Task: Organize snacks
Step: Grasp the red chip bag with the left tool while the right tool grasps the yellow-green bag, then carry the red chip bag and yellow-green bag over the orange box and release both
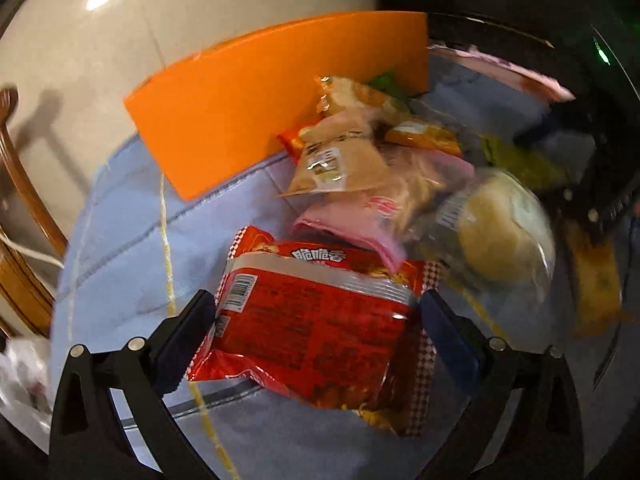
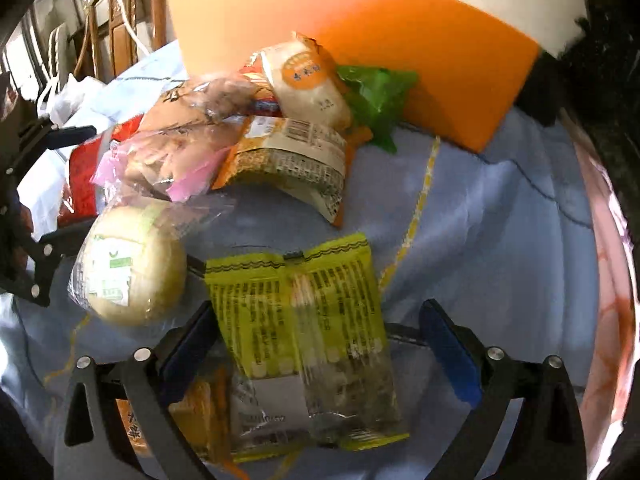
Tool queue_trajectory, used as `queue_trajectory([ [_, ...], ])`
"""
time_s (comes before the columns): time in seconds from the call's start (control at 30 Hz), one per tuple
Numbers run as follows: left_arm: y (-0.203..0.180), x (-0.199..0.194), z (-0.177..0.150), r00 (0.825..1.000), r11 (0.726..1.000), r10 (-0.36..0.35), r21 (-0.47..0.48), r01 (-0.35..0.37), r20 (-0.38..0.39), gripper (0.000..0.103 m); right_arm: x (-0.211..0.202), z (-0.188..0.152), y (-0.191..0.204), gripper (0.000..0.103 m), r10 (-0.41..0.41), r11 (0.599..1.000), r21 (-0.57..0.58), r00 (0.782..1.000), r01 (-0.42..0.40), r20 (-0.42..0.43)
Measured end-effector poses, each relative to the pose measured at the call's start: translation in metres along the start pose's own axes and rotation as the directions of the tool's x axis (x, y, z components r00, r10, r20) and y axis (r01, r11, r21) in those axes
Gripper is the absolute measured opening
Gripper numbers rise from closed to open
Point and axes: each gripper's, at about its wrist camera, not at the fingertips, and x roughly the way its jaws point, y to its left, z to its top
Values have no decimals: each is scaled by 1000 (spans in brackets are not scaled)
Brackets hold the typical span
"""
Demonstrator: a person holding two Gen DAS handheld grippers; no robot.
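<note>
A red snack packet (image 1: 316,320) lies on the blue cloth (image 1: 132,248) between the wide-spread fingers of my left gripper (image 1: 318,300), which is open. My right gripper (image 2: 320,308) is open too. A yellow-green packet (image 2: 296,320) lies between its fingers, close to the left one and apart from the right one. Behind stands a heap of snacks: a round bun in clear wrap (image 2: 132,268), a pink-edged bag (image 2: 168,160), an orange packet with a barcode (image 2: 296,156) and an orange-and-white packet (image 2: 308,72). An orange box (image 2: 420,60) stands behind the heap.
A green wrapper (image 2: 376,96) lies against the orange box (image 1: 260,108). Another orange packet (image 2: 200,412) sits under my right gripper's left finger. A wooden chair (image 1: 24,200) with a white cable stands past the cloth's left edge. Bare blue cloth (image 2: 480,240) lies to the right.
</note>
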Motion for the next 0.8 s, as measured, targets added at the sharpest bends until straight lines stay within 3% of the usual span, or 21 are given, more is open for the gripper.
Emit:
queue_trajectory([
  [0.03, 4, 2, 0, 1000, 999, -23, -28, 22, -11, 86, -4, -1, 0, 74, -4, 1000, 5, 1000, 4, 5],
  [0.1, 7, -2, 0, 999, 997, -44, -72, 43, -11, 78, -14, -3, 5, 66, -40, 999, 3, 999, 40, -6],
  [0.23, 3, -13, -7, 1000, 992, -24, -123, 24, -1, 73, -28, -19, 17, 64, -9, 1000, 7, 1000, 9, 14],
  [0.3, 2, -20, -7, 1000, 989, -17, -145, 18, 8, 73, -33, -26, 16, 64, 7, 999, 46, 1000, -8, 24],
  [0.37, 0, -28, -5, 999, 988, 33, -149, -32, 9, 73, -35, -28, 14, 64, 16, 995, 101, 999, -20, 34],
  [0.43, 5, -35, -3, 1000, 979, 23, -204, -24, -9, 73, -42, -29, 12, 64, 23, 989, 142, 999, -29, 49],
  [0.57, 5, -52, 2, 999, 971, 23, -239, -28, -24, 73, -74, -18, 13, 64, -13, 982, 189, 990, -13, 138],
  [0.7, 8, -87, 20, 1000, 955, 19, -296, -11, 23, 73, -105, -2, 3, 64, -37, 973, 232, 976, -14, 215],
  [0.8, 13, -113, 45, 997, 943, 64, -331, -44, 48, 73, -125, 12, -3, 64, -46, 964, 263, 969, -21, 244],
])
